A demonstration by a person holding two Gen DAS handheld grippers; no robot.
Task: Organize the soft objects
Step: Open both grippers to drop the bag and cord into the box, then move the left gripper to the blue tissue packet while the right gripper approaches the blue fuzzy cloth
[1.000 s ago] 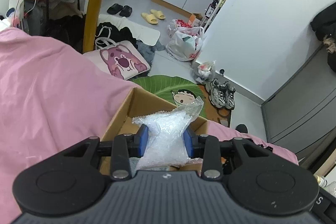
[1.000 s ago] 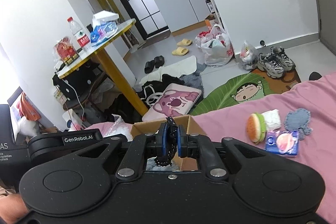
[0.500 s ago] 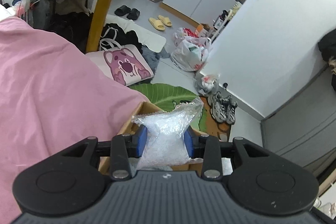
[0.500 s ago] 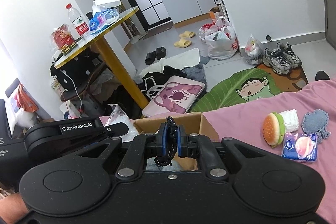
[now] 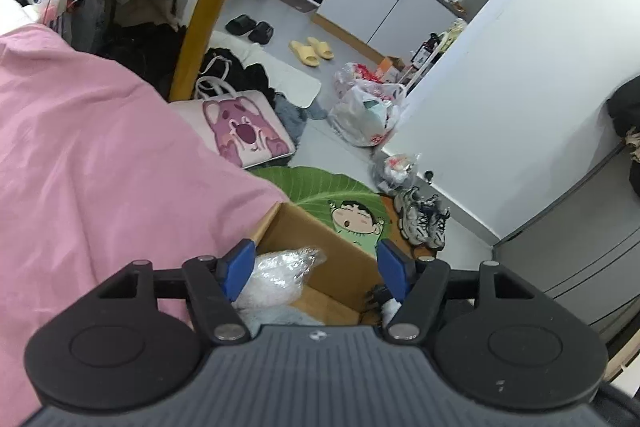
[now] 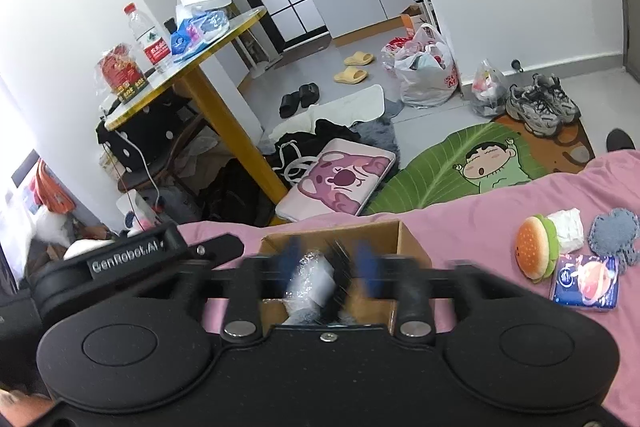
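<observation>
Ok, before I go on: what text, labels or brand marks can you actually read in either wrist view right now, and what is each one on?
"GenRobot.AI": white lettering on the side of the left gripper, seen from the right wrist view.
Water bottle on the yellow table: red label, print too small to read.
Red packet on that table: yellow marks, unreadable.
White plastic bag on the floor: red letters, partly hidden, unreadable.
Blue pack on the pink bedding: print too blurred.

Over the cardboard box (image 6: 408,247), the right gripper (image 6: 330,267) has blurred fingers (image 6: 366,269) spread apart above a bubble-wrap bundle (image 6: 310,277).
</observation>
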